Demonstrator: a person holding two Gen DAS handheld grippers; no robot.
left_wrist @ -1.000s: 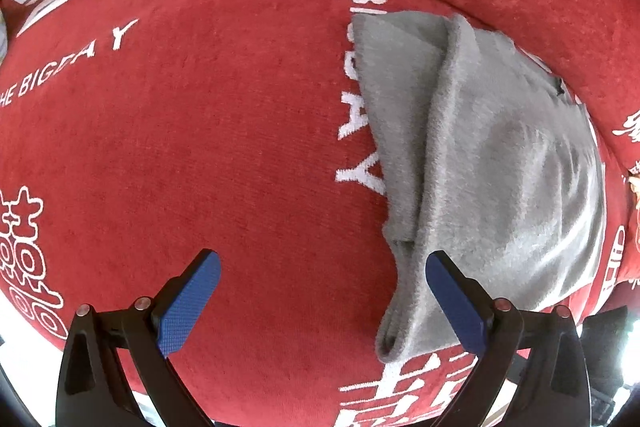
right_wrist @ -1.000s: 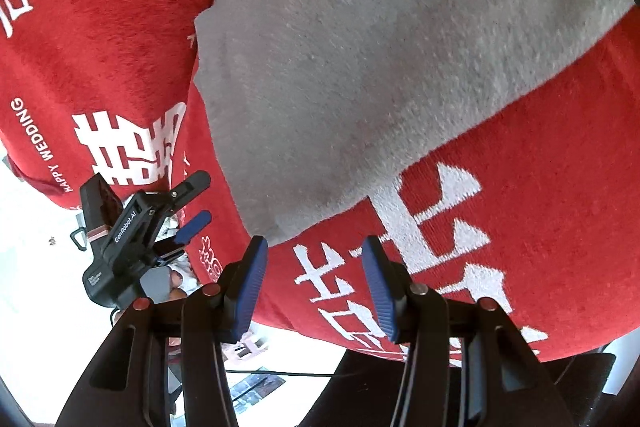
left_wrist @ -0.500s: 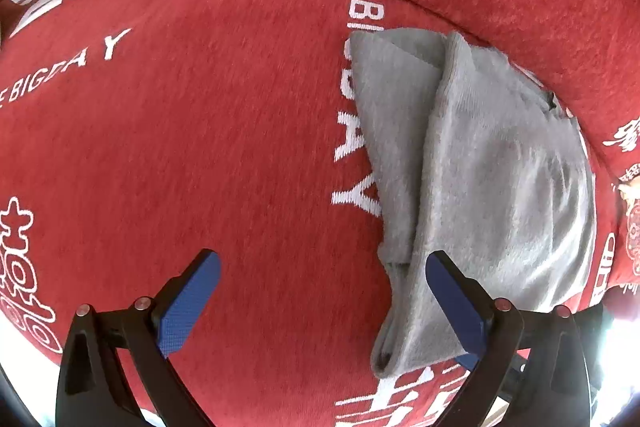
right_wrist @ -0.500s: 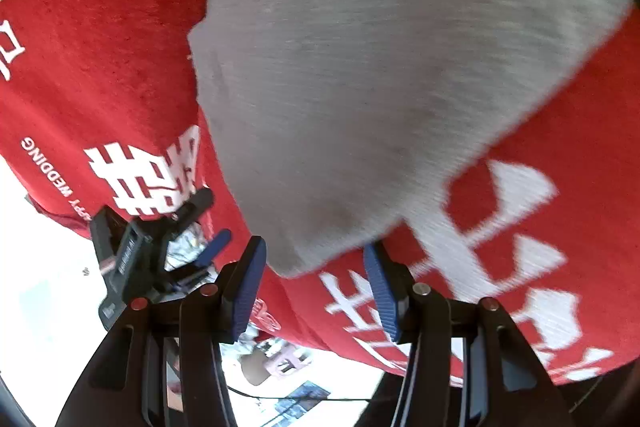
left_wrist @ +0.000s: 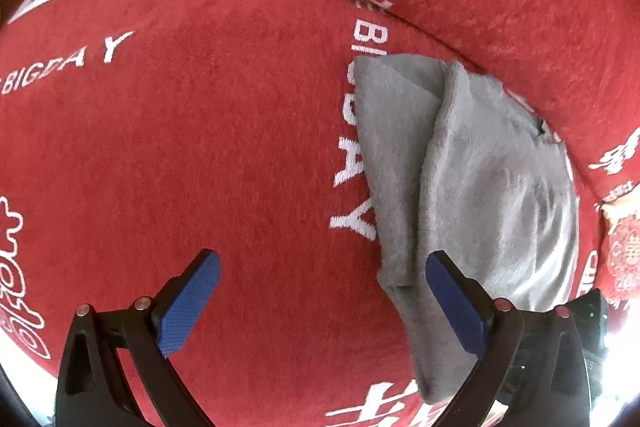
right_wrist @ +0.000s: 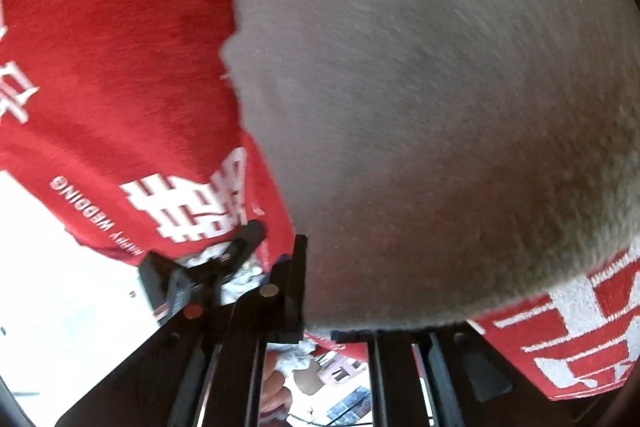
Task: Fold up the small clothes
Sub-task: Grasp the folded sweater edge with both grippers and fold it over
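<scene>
Red cloth [left_wrist: 208,155] with white lettering — bright pale floor [right_wrist: 60,287]

Left gripper [left_wrist: 320,301] with black plastic arms, two blue bumpy pads [left_wrist: 188,311], small shiny round screws [left_wrist: 141,303], right gripper [right_wrist: 316,311] with the same black arms and silver screws [right_wrist: 269,291]

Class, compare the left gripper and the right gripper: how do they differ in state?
The left gripper stands wide open, empty, above the red blanket; the right gripper has just closed on the grey cloth's edge. The left's blue pads show; the right's are hidden by cloth. Both have black frames.
</scene>
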